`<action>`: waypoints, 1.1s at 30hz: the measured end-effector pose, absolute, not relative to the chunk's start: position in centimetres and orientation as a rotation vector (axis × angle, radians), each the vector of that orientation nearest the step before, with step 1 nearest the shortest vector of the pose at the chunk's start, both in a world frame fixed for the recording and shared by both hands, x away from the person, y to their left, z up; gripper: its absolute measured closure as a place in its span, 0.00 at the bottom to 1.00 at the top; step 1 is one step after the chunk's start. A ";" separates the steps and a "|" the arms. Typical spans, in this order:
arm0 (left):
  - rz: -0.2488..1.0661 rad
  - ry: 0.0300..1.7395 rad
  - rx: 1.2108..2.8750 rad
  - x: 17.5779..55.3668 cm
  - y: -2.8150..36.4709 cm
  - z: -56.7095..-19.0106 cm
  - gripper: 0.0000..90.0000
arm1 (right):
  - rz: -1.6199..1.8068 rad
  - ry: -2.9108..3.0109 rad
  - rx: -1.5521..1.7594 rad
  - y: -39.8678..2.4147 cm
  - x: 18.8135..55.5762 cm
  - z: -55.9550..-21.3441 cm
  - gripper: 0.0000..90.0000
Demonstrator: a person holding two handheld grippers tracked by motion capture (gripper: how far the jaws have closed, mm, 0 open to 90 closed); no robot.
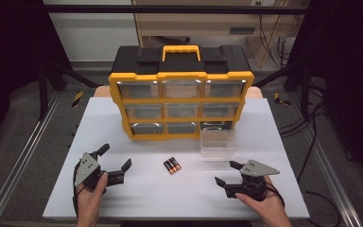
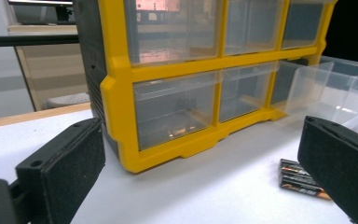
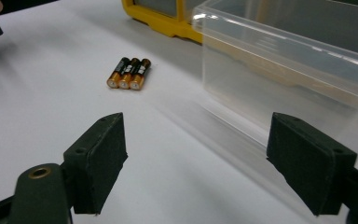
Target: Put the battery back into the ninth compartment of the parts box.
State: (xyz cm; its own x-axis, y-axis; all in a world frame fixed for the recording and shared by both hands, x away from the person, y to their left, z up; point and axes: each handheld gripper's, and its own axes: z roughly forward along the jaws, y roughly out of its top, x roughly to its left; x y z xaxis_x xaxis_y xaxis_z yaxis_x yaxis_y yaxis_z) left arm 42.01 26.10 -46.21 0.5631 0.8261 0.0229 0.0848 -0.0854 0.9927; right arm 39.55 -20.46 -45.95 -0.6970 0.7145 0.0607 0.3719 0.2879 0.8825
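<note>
Yellow-framed organiser [image 1: 181,101] w/ black top sits upper centre of the high view, on the white table [image 1: 137,198]; clear drawers across its front, bottom-right slot vacant. One clear plastic drawer [image 1: 219,143] is out, standing on the table just in front of that slot, right of centre.

Three batteries [image 1: 172,165] lie side by side at centre frame, black-and-copper, touching each other, apart from the drawer; in the right gripper view they're upper left [image 3: 129,73], in the left gripper view lower right [image 2: 300,179], partly behind a jaw.

Left gripper [image 1: 116,161] at lower left, held in a hand [image 1: 92,194]; jaws spread wide, nothing between them, pointing toward the organiser's lower-left corner.

Right gripper [image 1: 228,172] at lower right, in the other hand [image 1: 264,201]; jaws apart, nothing gripped, pads touching nothing. Drawer wall [image 3: 284,79] looms just ahead of it at upper right of its own view, slightly smeared; batteries off to its left, well short of the jaws.
</note>
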 end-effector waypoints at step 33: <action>0.730 0.798 1.548 42.1 25.6 -46.0 0.01 | 1.103 2.416 0.946 -7.7 44.0 -43.4 0.46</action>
